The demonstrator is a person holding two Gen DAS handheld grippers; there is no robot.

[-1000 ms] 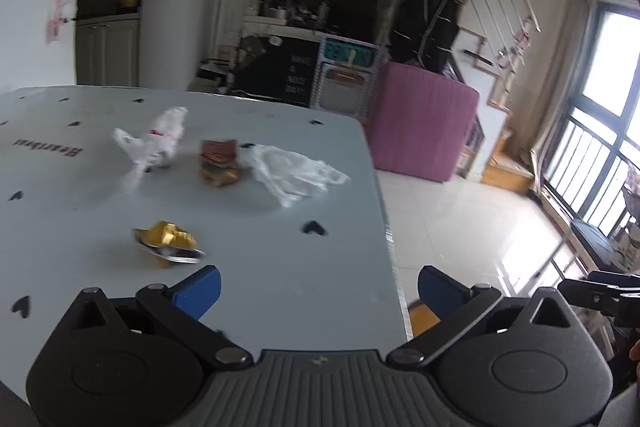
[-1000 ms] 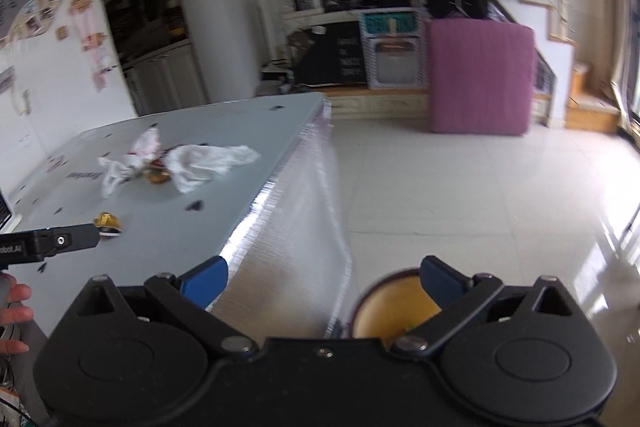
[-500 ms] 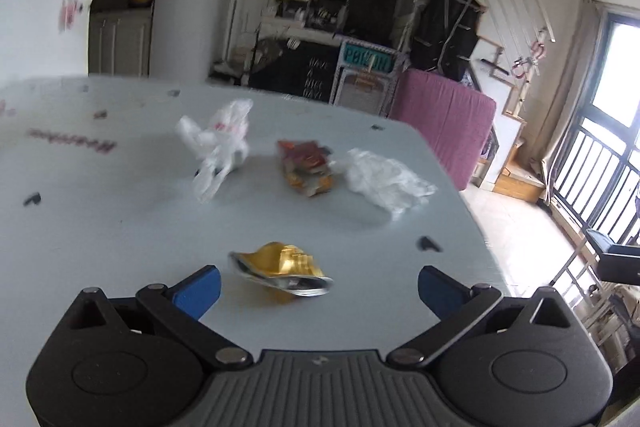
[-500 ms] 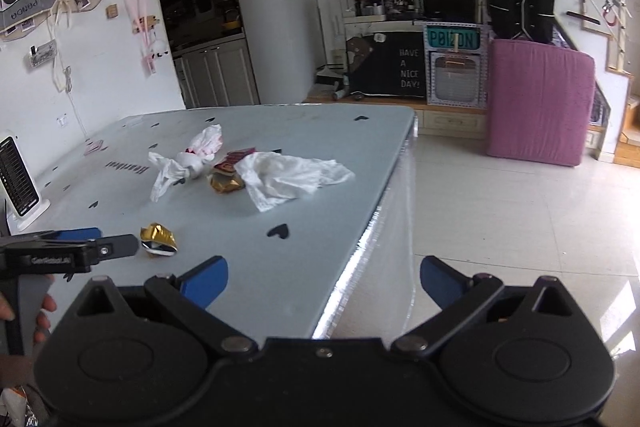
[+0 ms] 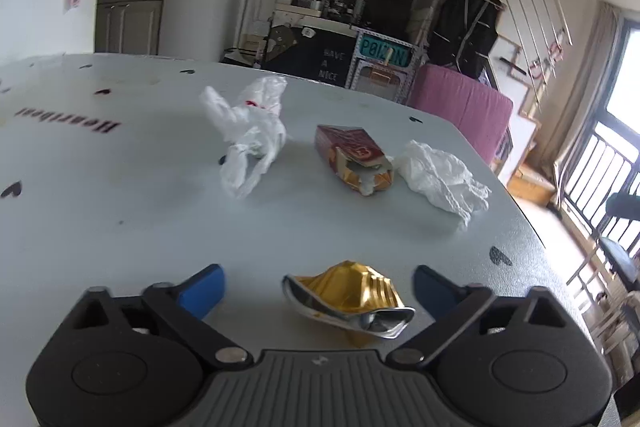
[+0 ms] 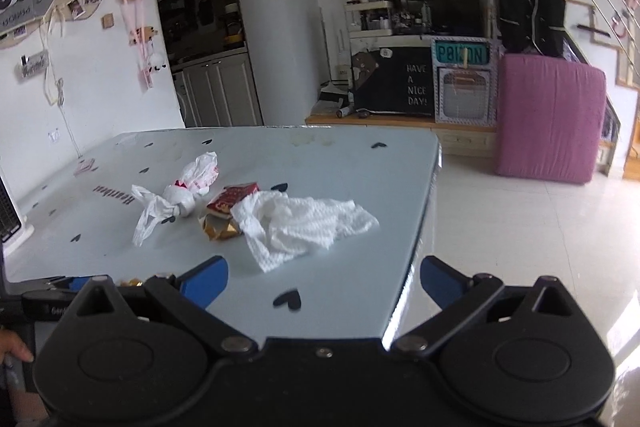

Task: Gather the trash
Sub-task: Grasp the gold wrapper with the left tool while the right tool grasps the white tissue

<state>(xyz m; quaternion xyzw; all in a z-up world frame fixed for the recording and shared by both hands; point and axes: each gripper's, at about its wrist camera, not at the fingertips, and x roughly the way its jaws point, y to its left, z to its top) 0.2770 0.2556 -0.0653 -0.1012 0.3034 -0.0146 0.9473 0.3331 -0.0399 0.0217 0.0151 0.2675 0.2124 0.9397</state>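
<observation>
Gold foil, a crushed wrapper (image 5: 350,297), lies on the pale tabletop (image 5: 120,219) between the spread blue fingers of the left claw (image 5: 318,287), untouched. Farther off lie a knotted plastic bag (image 5: 250,131), a torn red packet (image 5: 354,157) and a crumpled tissue (image 5: 440,179). The right claw (image 6: 322,283), also spread, hovers near the tabletop's edge, holding nothing.

The crushed capsule (image 5: 349,301) at lower centre looks like thin metal, shiny gold outside, mirror-bright silver at the rim. Mid-frame, the plastic bag (image 5: 250,129) is thin and glossy, the tissue (image 5: 442,179) matt, crinkled paper. The table (image 5: 120,187) is smooth with a soft sheen.
</observation>
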